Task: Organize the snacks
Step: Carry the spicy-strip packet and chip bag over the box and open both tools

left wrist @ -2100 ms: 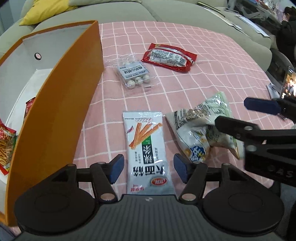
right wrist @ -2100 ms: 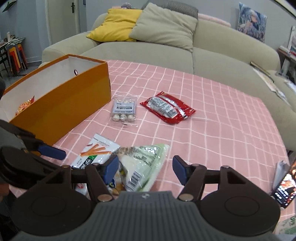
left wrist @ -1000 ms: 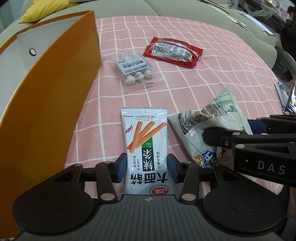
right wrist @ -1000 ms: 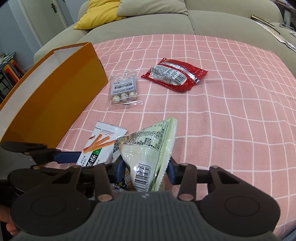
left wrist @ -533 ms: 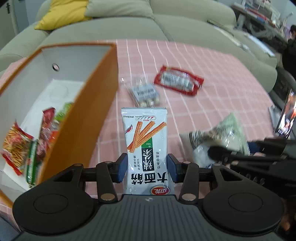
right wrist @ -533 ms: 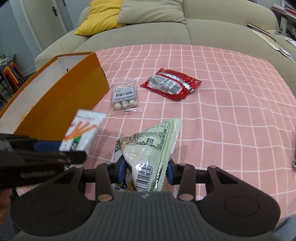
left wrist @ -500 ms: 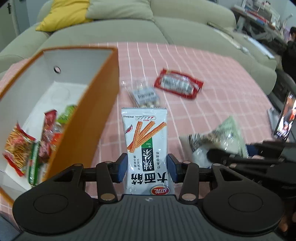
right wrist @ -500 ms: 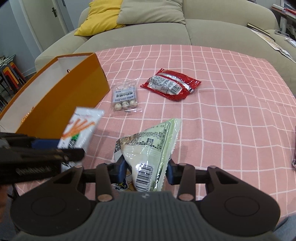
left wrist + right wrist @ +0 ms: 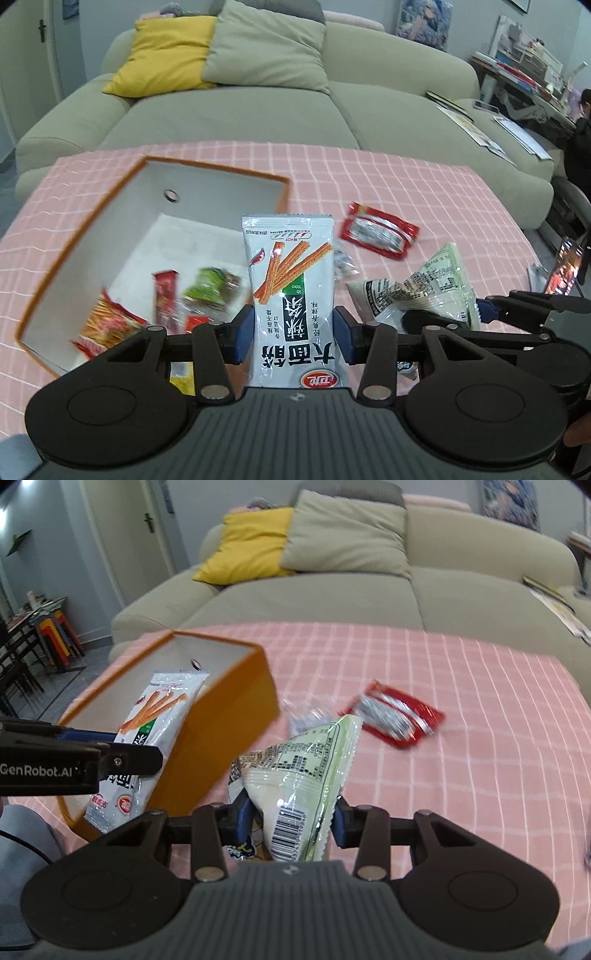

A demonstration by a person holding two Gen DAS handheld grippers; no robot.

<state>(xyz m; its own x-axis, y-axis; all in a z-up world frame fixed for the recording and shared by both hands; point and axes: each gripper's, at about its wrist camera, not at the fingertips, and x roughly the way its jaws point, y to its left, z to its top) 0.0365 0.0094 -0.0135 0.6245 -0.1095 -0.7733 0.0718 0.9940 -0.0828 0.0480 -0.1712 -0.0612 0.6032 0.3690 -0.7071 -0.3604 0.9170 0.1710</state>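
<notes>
A: What does the left claw hold?

B: It is clenched on the white stick-snack packet. The blue pads press both long edges of the packet, and the packet stands upright between them. In the right wrist view the same packet is in the air, in front of the open top of the orange box.

A: And the right claw?

B: It is grasping the pale green bag at the lower end, where the barcode is. The bag points up and away from the claw. In the left wrist view this bag is to the right of the white packet, apart from it.

A: Where is the box?

B: The orange box stands on the desk, which has a pink checked cloth. Inside it, several snacks lie on the white bottom; they are blurred, but I see red, orange and green wrappers.

A: What stays on the desk?

B: 1 red packet lies flat, to the right of the box. Just beside it is 1 clear packet, mostly hidden behind the held snacks. Behind the desk is a sofa with a yellow cushion.
</notes>
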